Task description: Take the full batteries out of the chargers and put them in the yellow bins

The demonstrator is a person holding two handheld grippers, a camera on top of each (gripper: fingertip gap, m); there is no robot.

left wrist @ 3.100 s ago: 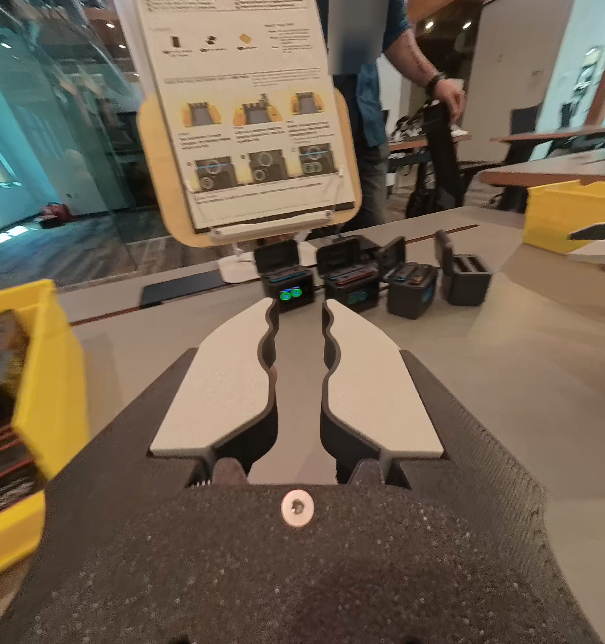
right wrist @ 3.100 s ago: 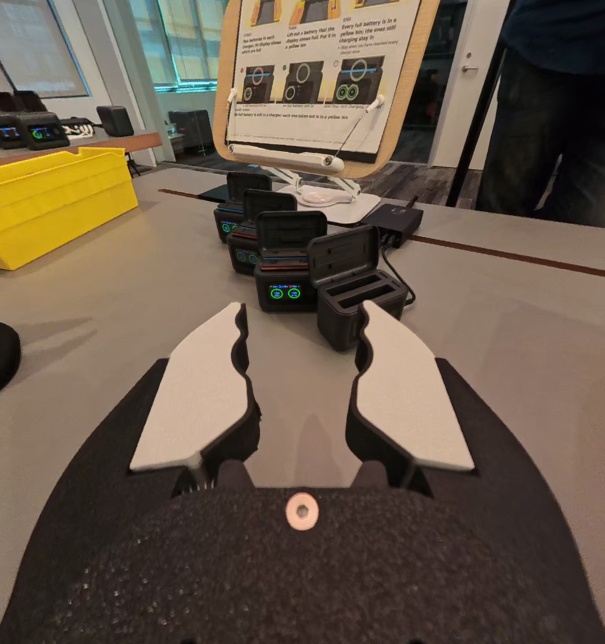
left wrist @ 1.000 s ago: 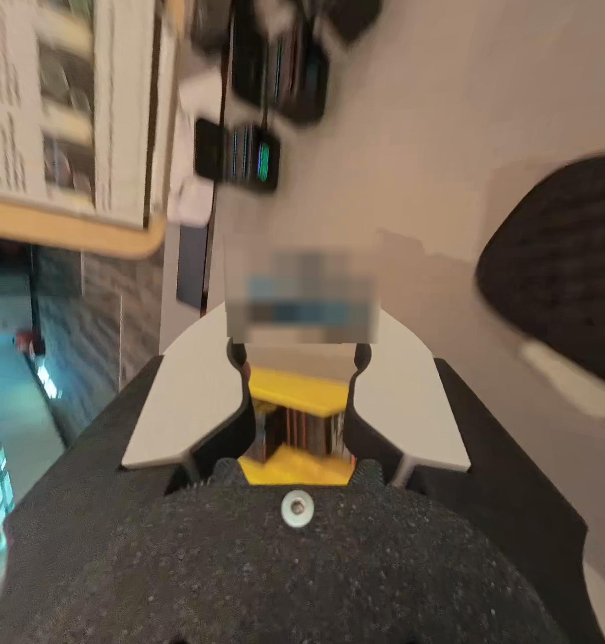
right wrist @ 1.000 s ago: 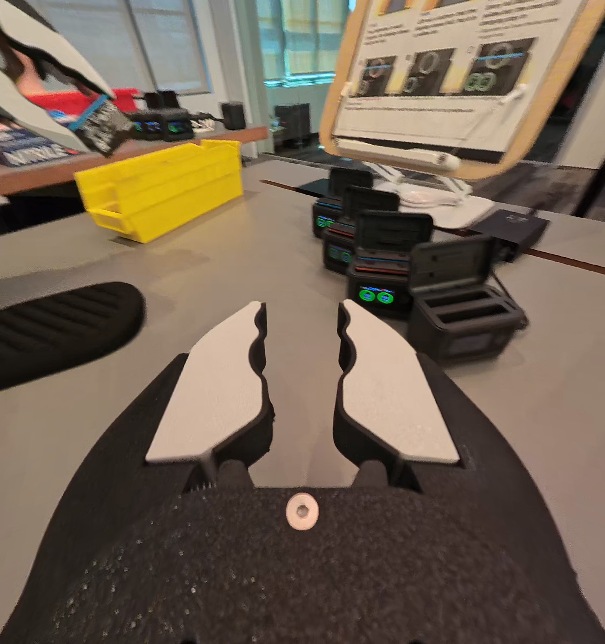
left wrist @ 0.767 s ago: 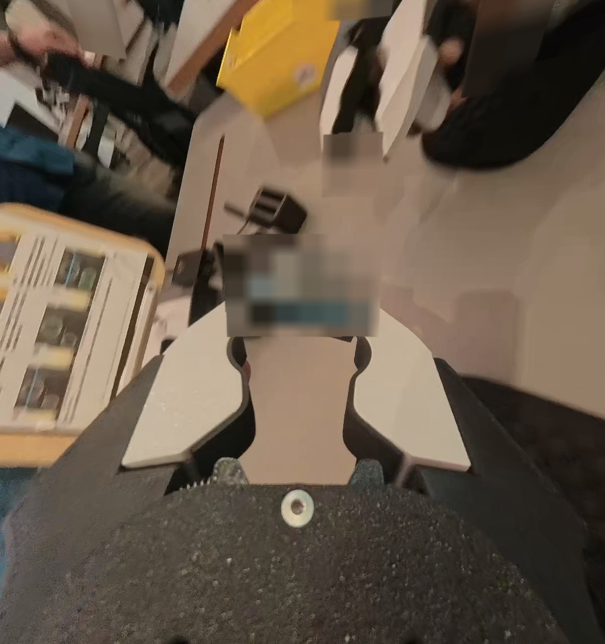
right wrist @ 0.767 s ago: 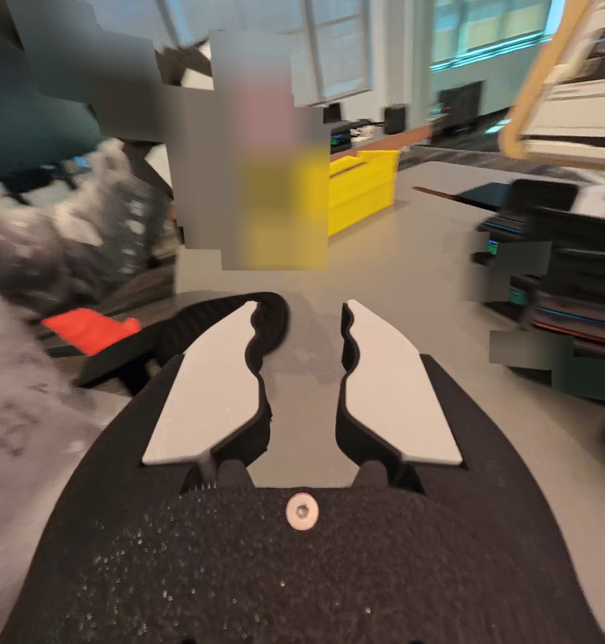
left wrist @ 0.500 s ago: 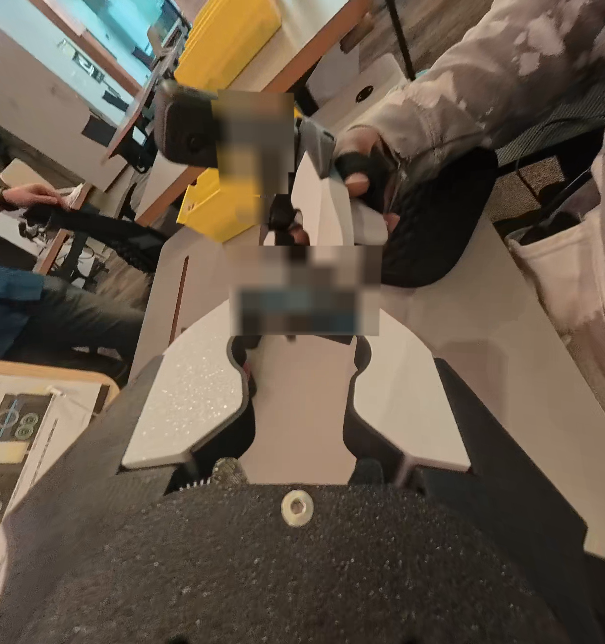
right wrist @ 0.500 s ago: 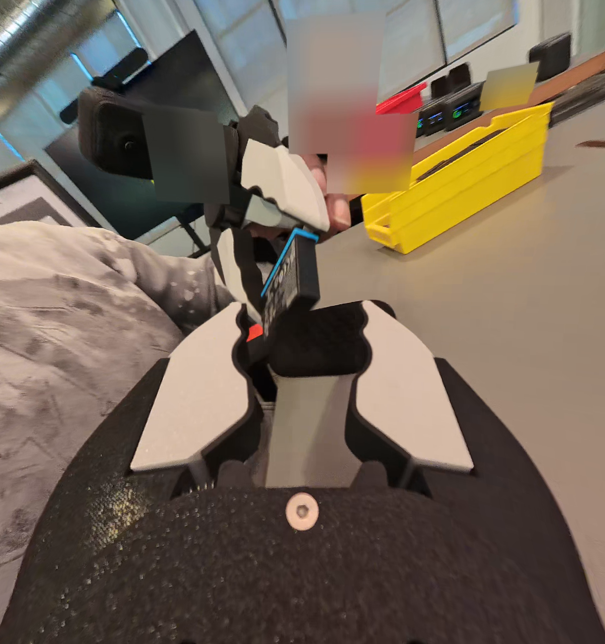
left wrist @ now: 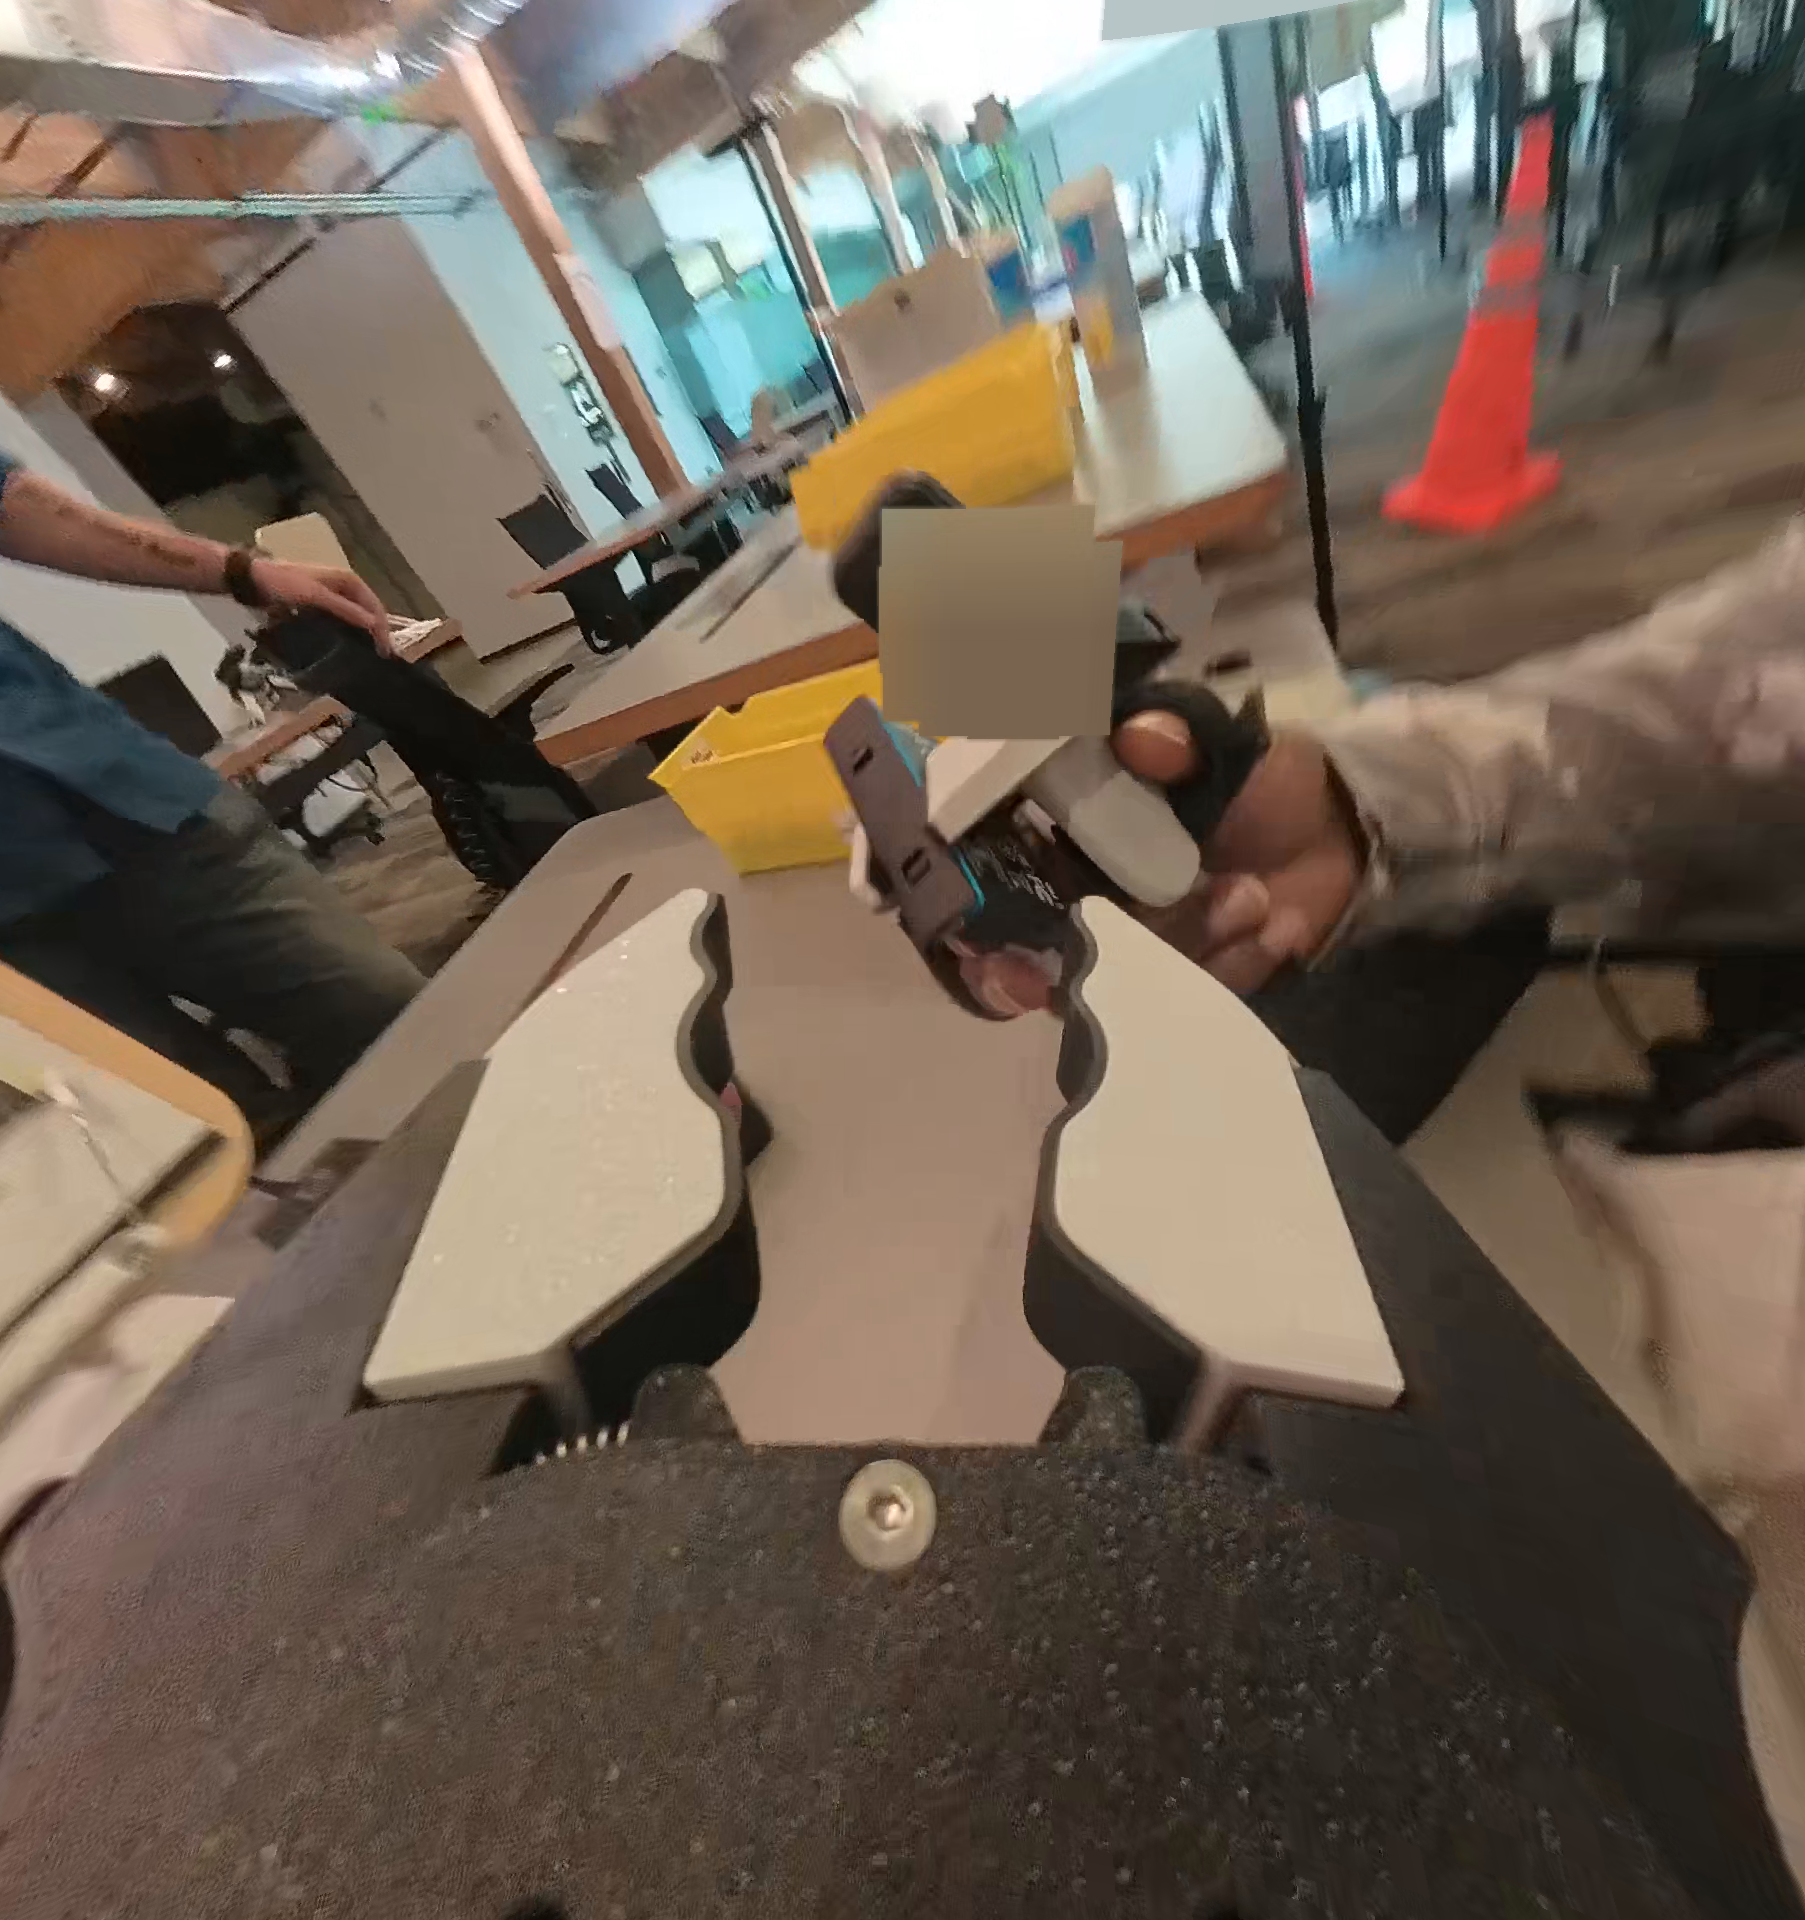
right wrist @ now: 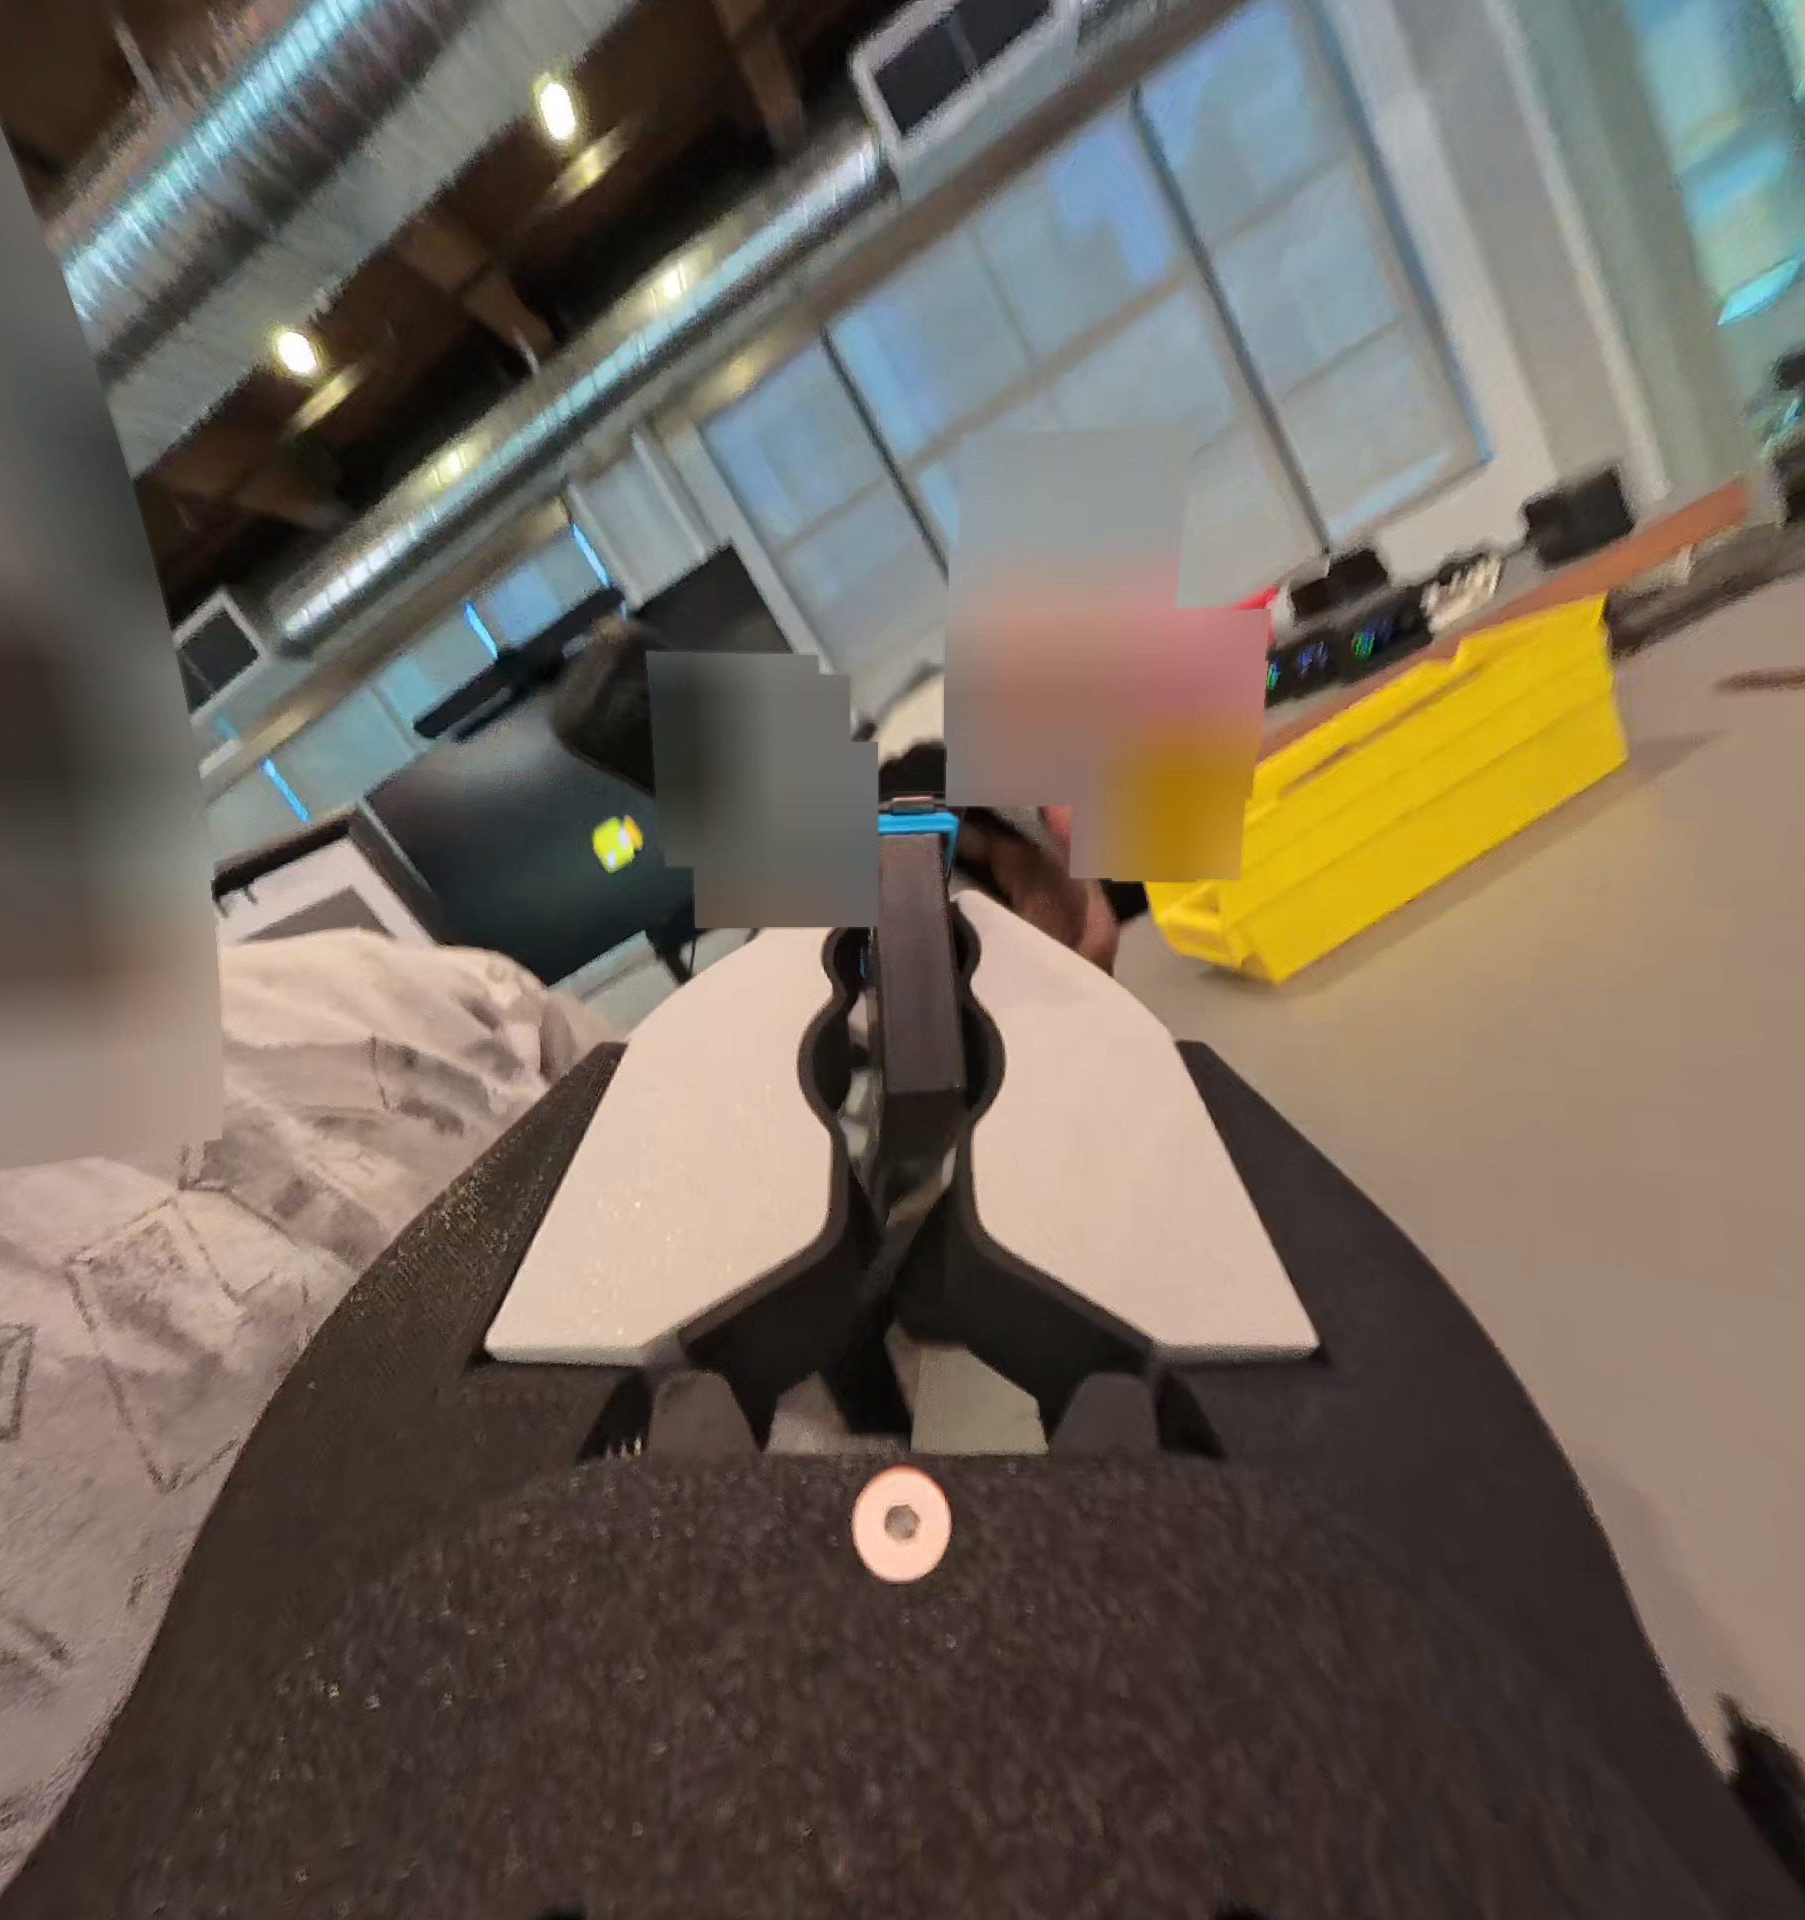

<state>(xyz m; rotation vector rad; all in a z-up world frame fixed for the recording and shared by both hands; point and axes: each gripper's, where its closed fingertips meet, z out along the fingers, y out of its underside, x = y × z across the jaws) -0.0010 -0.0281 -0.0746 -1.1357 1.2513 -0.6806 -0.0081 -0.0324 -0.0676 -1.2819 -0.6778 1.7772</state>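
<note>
Right now the right gripper (right wrist: pixel 903 966) has its jaws clamped on a black battery (right wrist: pixel 917 982) with a blue end, the slab standing on edge between the two grey fingers (right wrist: pixel 706 1164), held up in the air above the grey worktop (right wrist: pixel 1500 1091). From the left wrist view the same battery (left wrist: pixel 903 831) shows tilted, just beyond the tips of the left gripper (left wrist: pixel 893 935), whose jaws stand apart with nothing between them but bare worktop (left wrist: pixel 877 1195). A hand (left wrist: pixel 1262 842) in a dark fingerless glove and a pale patterned sleeve holds the right gripper's handle.

One yellow bin (left wrist: pixel 763 790) sits at the far edge of the worktop behind the battery, and another yellow bin (right wrist: pixel 1417 769) lies off to the right in the right wrist view, near the worktop's far side. Beyond that one, a few black chargers (right wrist: pixel 1345 639) with lit displays sit on another table. A person in a blue shirt (left wrist: pixel 56 727) stands at the left, hand on a dark chair back. An orange traffic cone (left wrist: pixel 1480 395) stands on the floor in the distance.
</note>
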